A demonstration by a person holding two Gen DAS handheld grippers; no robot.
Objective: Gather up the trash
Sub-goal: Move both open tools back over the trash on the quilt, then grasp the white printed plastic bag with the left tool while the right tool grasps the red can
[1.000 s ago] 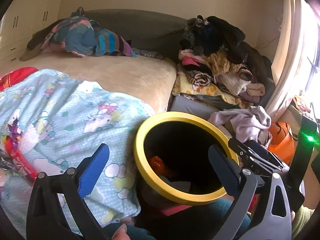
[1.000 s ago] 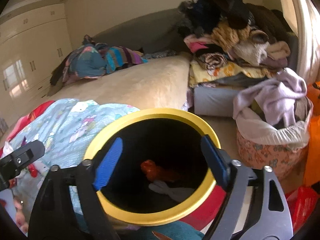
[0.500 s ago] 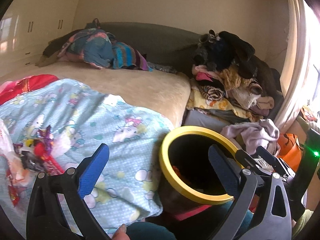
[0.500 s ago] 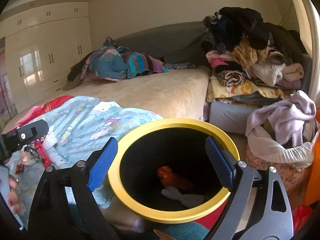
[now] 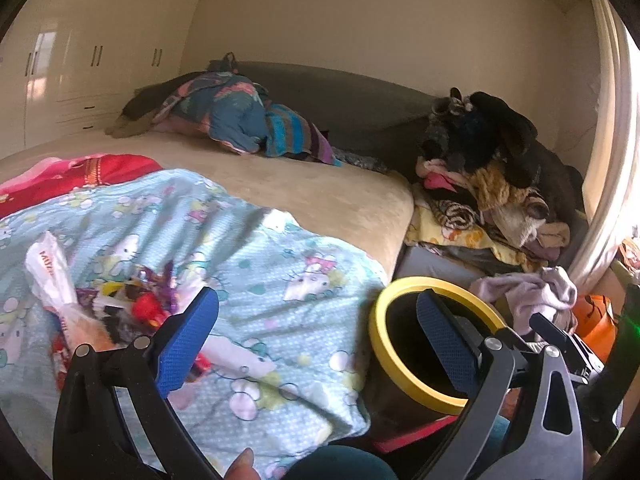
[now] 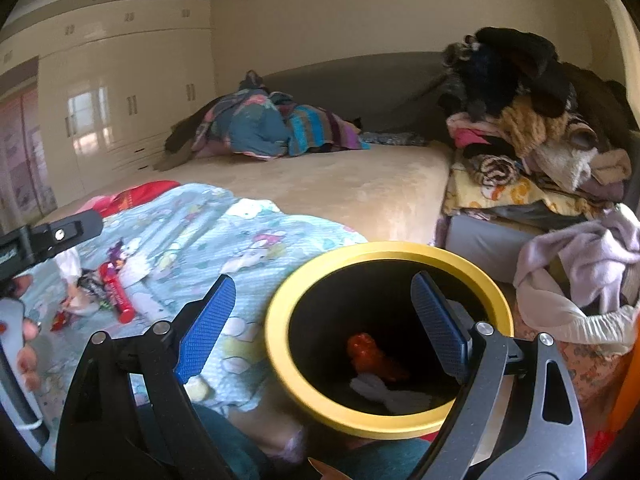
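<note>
A bedroom, mid-cleanup: I have my left gripper (image 5: 316, 336) spread wide with nothing between its blue pads, hanging above the pale-blue cartoon blanket (image 5: 256, 264) draped over the bed (image 5: 320, 192). My right gripper (image 6: 320, 320) is likewise wide apart and empty, its right pad framed against the mouth of the yellow-rimmed bin (image 6: 316, 400).

The bin stands at the bed's near corner, just beside the blanket's edge. Inside it I see 2 discarded pieces: an orange-red wrapper (image 6: 372, 356) and a white scrap (image 6: 384, 394) lying next to it at the bottom.

The remaining trash pile (image 5: 104, 312) sits on the blanket to the left of the bin and well apart from it, a cluster of crumpled wrappers, a white plastic bag (image 5: 48, 272) and a red tube (image 6: 118, 294). In the left view my left pad partly covers the pile's near edge.

Behind, a heap of clothes (image 6: 520, 128) rises right of the bed, and a cream wardrobe (image 6: 120, 92) lines the left wall.
</note>
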